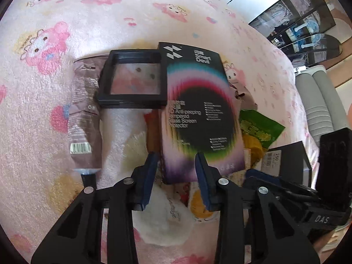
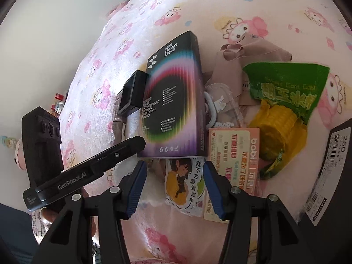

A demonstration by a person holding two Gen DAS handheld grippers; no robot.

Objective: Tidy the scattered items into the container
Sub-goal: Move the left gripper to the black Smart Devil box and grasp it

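A dark screen-protector box [image 1: 195, 110] with rainbow rings lies slanted on the pile. My left gripper [image 1: 176, 165] is open at the box's near left corner, its right finger in front of the box face and its left finger beside the edge. From the right wrist view one of its fingers [image 2: 123, 149] reaches that corner of the box [image 2: 176, 105]. My right gripper [image 2: 173, 173] is open over a cartoon sticker card [image 2: 182, 184] with nothing pressed between its pads. A black box with a white barcode label [image 2: 330, 167] sits at the right edge.
Around the box lie a black square frame case [image 1: 132, 79], a brown tube [image 1: 84, 114], a green corn packet [image 2: 286, 101], a pink card [image 2: 233, 154], beige cloth [image 2: 242, 52] and a white plush [image 1: 162, 220]. All rest on a pink cartoon blanket [image 1: 66, 22]. Grey stacked cups [image 1: 316, 101] stand beyond its edge.
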